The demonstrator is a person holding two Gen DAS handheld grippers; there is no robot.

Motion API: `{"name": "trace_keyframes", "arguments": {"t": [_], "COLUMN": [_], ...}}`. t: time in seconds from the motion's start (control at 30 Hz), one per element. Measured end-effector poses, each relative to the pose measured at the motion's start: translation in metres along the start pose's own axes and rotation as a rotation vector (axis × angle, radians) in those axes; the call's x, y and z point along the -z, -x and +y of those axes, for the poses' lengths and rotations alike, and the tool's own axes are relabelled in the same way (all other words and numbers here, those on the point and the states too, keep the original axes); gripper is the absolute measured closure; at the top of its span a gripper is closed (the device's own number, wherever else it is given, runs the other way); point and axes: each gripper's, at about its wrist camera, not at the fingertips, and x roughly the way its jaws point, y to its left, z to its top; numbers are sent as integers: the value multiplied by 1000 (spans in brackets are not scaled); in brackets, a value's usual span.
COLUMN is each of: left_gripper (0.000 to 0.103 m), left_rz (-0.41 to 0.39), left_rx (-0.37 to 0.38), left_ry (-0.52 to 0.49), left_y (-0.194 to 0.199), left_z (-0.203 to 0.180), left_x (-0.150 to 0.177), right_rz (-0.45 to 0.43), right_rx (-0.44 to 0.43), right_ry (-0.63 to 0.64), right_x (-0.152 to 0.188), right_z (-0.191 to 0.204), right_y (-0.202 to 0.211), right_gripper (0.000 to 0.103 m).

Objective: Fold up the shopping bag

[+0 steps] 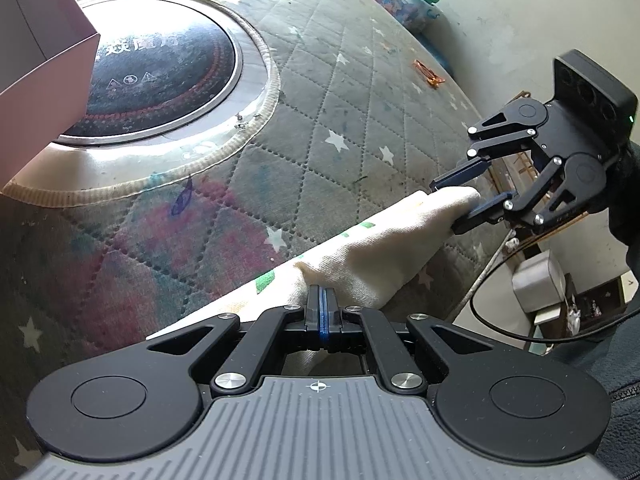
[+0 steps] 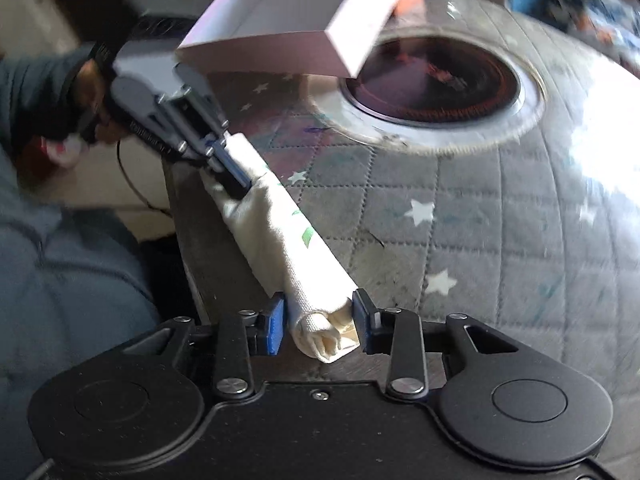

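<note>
Grey quilted cloth [image 1: 332, 92] with white stars covers the table, and a round opening in it shows a dark induction hob [image 1: 160, 80] with red ring patterns under the glass. At the near edge of this table lies the shopping bag [image 1: 368, 256], a cream cloth bag with small green marks, rolled into a long narrow bundle that runs along the edge between my two hands. With my left gripper [image 1: 322, 300] I hold one end of the roll: the fingers are pressed fully together, and the fabric is pinched between the blue pads. My right gripper [image 2: 320, 320] is at the other end of the roll; its fingers stand apart on both sides of the rolled end, very close to the cloth, but whether the pads really press on it I cannot tell, because a thin gap seems to remain on each side. From the right wrist view, the spiral of the folded layers is visible at that end. A pale pink open box [image 2: 304, 20] stands partly over the hob, beyond the bag. Small orange object [image 1: 429, 73] lies on the cloth further away, near the far edge.
</note>
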Motion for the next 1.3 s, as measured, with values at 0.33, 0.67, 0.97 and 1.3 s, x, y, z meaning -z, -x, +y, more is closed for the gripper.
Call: {"name": "trace_keyframes", "arguments": {"t": [0.33,0.67,0.97,1.3], "left_gripper": [100,100,100,97], "left_rz": [27,25,15,-4], "left_rx": [-8,-20,-19,-27], "left_ry": [25,6,-14,-31], "left_y": [-3,-3,-3,-1], "left_z": [1,-2,-2,-11], "left_x": [-6,-5,-3,-4], "right_rz": [-11,-7,91,138], "right_rx": [-111,161,240,222], "right_ry": [-287,62,338,310], "right_x": [5,-8,-14,-22], "right_z": [-35,30,63,51], "right_y": [-4,20,7,-10], "right_gripper": [66,64,65,70]}}
